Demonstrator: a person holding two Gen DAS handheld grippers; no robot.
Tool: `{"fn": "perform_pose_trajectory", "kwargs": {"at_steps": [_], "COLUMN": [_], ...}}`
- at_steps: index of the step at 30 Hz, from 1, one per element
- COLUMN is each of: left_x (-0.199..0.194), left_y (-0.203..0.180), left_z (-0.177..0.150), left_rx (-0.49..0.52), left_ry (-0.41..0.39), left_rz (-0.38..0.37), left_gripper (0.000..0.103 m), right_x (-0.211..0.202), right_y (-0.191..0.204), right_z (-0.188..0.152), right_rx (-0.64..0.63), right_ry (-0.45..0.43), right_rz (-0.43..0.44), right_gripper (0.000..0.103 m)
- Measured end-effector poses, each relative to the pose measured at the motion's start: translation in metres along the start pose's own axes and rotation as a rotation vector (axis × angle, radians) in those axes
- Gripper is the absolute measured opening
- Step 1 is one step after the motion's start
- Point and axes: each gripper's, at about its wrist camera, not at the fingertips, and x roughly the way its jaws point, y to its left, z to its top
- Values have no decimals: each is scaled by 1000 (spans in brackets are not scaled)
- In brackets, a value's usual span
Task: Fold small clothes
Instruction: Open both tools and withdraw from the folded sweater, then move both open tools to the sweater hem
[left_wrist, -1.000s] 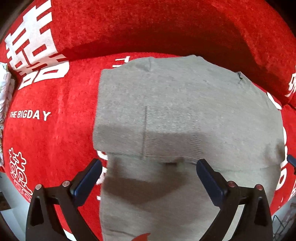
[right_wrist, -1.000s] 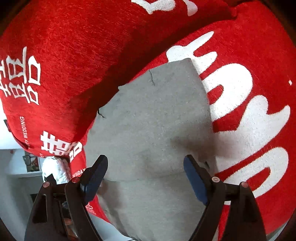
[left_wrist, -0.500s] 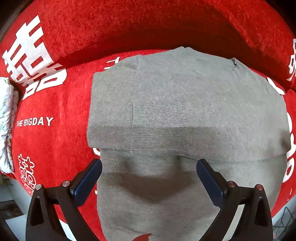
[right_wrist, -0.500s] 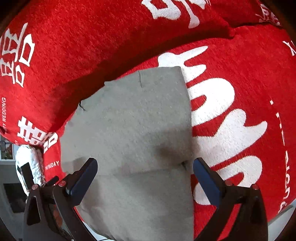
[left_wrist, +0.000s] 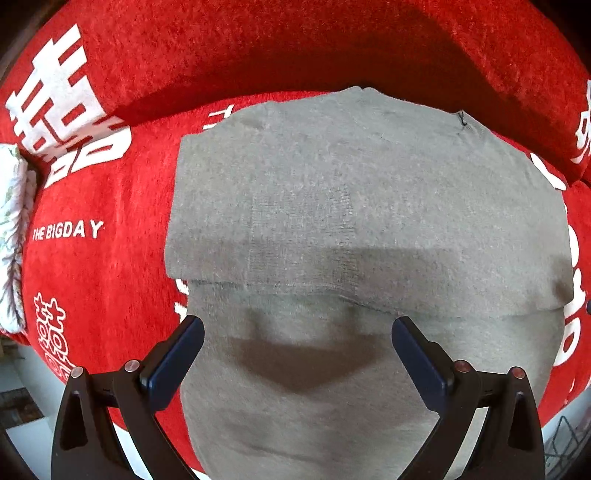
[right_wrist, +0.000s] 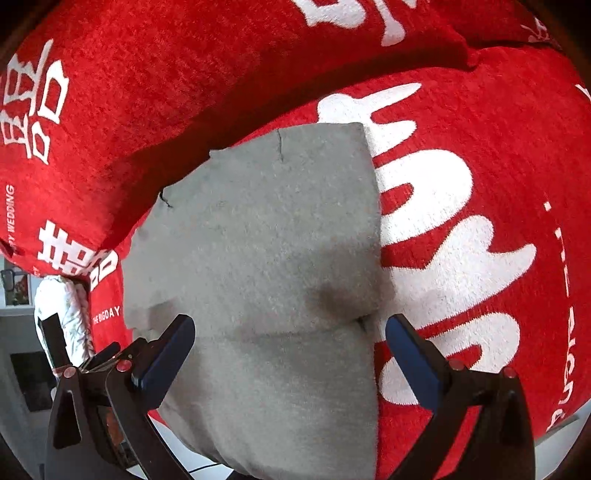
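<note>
Grey garment (left_wrist: 365, 206) lay half-folded on red sofa cover (left_wrist: 103, 266), near end draped over seat edge. Left gripper (left_wrist: 297, 354) & right gripper (right_wrist: 290, 350) both gaped wide, holding nothing. Risk: loose top flap (right_wrist: 258, 240) could slide off; overhang dragging fabric downward.

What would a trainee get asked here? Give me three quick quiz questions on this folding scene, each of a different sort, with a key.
1. True or false: the right claw is clamped on the grey garment.
2. Multiple choice: the grey garment lies on
A. a bare wooden table
B. a red cover with white lettering
C. a blue bedsheet
3. Fill in: the small English words printed on the red cover left of the garment in the left wrist view read "THE ____".

Key:
1. False. Both the right claw and the left claw are open above the cloth.
2. B
3. BIGDAY
</note>
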Motion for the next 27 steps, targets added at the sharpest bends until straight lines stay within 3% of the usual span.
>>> {"fn": "perform_pose_trajectory", "kwargs": {"at_steps": [8, 12, 16, 20, 23, 27], "left_x": [10, 12, 14, 15, 14, 12], "left_y": [9, 12, 10, 6, 5, 2], "left_z": [-8, -13, -17, -20, -22, -25], "left_rx": [-48, -73, -77, -73, -81, -78], "left_ry": [47, 55, 65, 73, 73, 71], "left_rz": [-18, -2, -11, -13, -16, -14], "left_gripper": [102, 102, 102, 102, 102, 102], "right_x": [27, 49, 50, 35, 23, 18], "right_y": [4, -11, -28, -35, -40, -49], "right_z": [-4, -5, -3, 0, 5, 4], "right_rx": [13, 129, 239, 261, 240, 241], "right_ry": [107, 143, 106, 21, -27, 21], "right_rz": [74, 140, 200, 174, 57, 72], "right_gripper": [103, 103, 103, 102, 102, 102]}}
